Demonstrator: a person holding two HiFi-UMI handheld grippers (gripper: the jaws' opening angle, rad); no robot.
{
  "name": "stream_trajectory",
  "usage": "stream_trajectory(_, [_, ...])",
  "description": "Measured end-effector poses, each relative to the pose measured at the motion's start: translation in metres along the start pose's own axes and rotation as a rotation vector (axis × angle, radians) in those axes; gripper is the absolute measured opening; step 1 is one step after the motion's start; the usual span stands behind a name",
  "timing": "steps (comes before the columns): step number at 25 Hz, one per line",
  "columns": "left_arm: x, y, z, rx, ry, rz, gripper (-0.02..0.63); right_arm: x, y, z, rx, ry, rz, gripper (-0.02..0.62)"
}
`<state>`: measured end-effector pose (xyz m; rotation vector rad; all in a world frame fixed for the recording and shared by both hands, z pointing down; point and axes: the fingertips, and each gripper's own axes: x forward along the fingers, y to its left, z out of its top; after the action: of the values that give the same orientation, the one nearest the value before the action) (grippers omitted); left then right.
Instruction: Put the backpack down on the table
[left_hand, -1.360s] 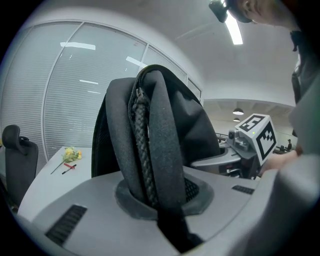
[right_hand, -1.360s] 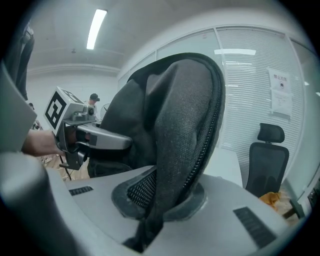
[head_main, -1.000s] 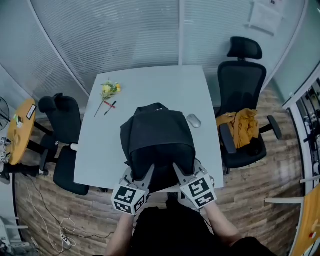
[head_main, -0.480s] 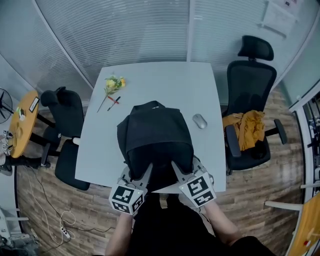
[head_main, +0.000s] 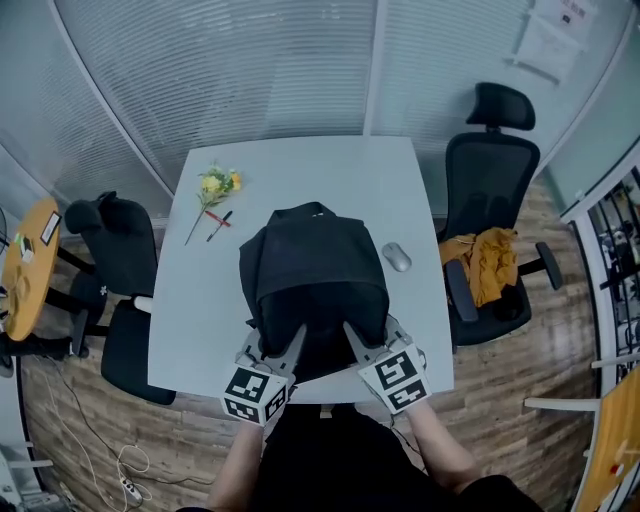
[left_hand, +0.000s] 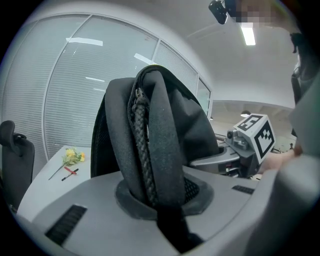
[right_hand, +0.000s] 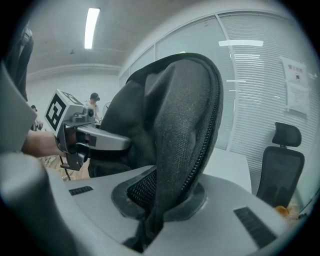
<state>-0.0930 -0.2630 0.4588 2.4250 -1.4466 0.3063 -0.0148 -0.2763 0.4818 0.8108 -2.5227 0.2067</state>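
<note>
A black backpack (head_main: 312, 275) is held above the near half of the white table (head_main: 300, 180). My left gripper (head_main: 296, 340) is shut on its left edge, where a braided cord and padded strap (left_hand: 150, 150) run between the jaws. My right gripper (head_main: 350, 335) is shut on the mesh-backed right edge (right_hand: 180, 150) by the zip. Both grippers sit side by side at the table's near edge. Whether the bag's bottom touches the table is hidden.
A yellow flower (head_main: 214, 184) and a red pen (head_main: 218, 220) lie on the table's far left. A grey mouse (head_main: 396, 258) sits right of the bag. Black office chairs stand on each side; the right chair (head_main: 490, 200) carries an orange cloth (head_main: 484, 262).
Both grippers have carried the backpack a little further over the table; the mouse and flower have shifted in the view as the head moved. The grips are unchanged.
</note>
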Motion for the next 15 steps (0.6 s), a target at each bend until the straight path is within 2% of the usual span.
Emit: stream_trajectory(15, [0.039,0.085,0.021,0.027,-0.005,-0.114,0.054,0.073,-0.023,0.036,0.054,0.037,-0.112,0.031])
